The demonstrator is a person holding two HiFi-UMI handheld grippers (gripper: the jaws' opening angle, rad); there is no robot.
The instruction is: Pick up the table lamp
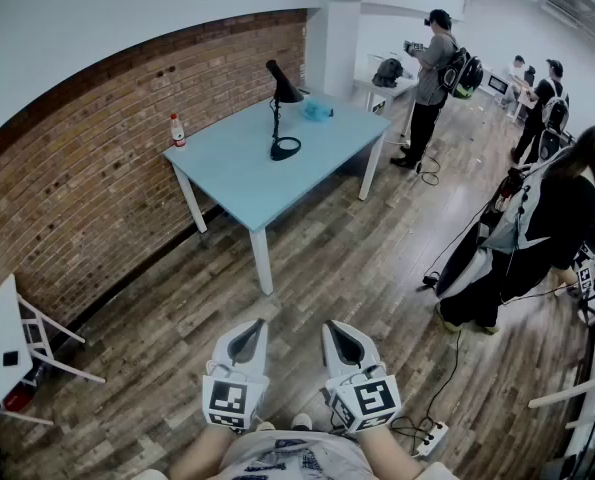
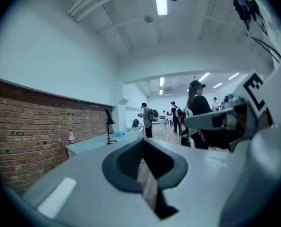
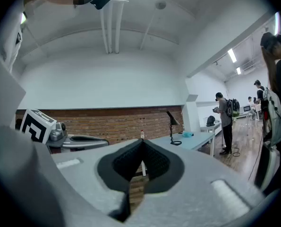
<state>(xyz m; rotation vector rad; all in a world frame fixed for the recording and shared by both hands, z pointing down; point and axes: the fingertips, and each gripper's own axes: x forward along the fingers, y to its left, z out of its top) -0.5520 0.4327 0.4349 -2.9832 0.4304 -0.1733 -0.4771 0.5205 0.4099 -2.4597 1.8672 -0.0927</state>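
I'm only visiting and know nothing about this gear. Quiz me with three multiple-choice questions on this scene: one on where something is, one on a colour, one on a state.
1. Where does the table lamp stand?
A) on the floor
B) on the light blue table
C) on a chair

2. What colour is the table lamp?
A) black
B) yellow
C) white

3. How are the left tool and the right tool?
A) one grips the lamp
B) both wide open
C) both shut and empty

Answers:
1. B, its ring base rests on the tabletop.
2. A, its shade, stem and base all show black.
3. C, each tool's jaws meet with nothing between them, well short of the table.
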